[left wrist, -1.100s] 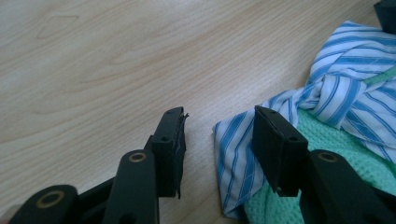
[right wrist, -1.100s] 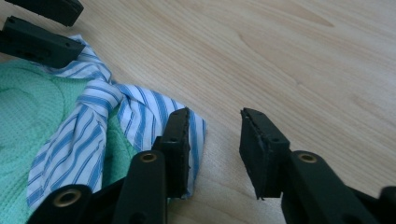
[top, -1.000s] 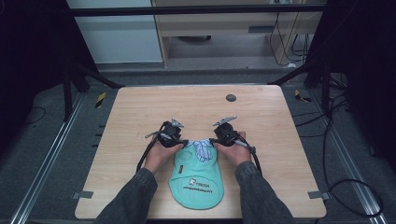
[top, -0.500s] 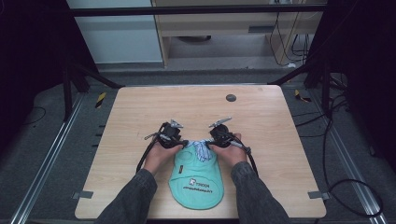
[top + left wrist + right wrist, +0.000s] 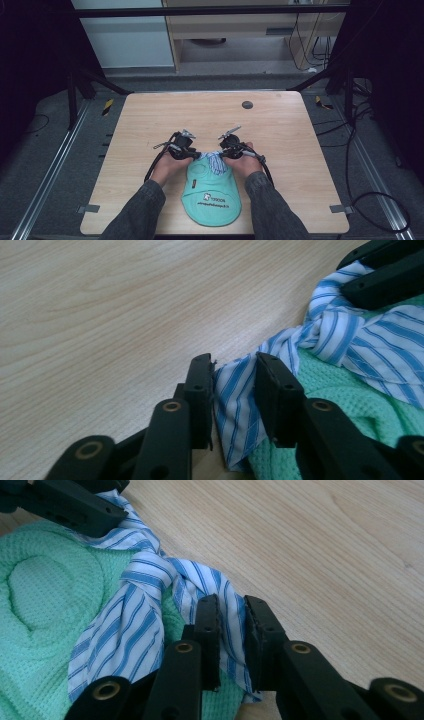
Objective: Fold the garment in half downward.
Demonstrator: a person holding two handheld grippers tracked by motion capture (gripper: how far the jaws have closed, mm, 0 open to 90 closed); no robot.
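Observation:
A mint-green bib (image 5: 210, 192) lies at the table's near edge, its blue-and-white striped straps (image 5: 214, 161) tied in a knot (image 5: 325, 330) at the top. My left gripper (image 5: 196, 154) comes at the straps from the left. Its jaws hold one strap end (image 5: 235, 400) between them, and my left gripper (image 5: 232, 375) is low over the wood. My right gripper (image 5: 223, 153) comes from the right, and in its own view my right gripper (image 5: 231, 615) is shut on the other strap end (image 5: 232, 630), just past the knot (image 5: 150, 565).
The wooden table (image 5: 300, 150) carries a small dark round disc (image 5: 247, 105) near its far edge. Bare wood lies ahead of and beside both grippers. Cables (image 5: 380, 200) run over the floor on the right. A person's sleeved forearms come in from the bottom.
The right gripper has moved slightly left, toward the left gripper, so the two now stand closer together over the straps. The bib has stayed in place.

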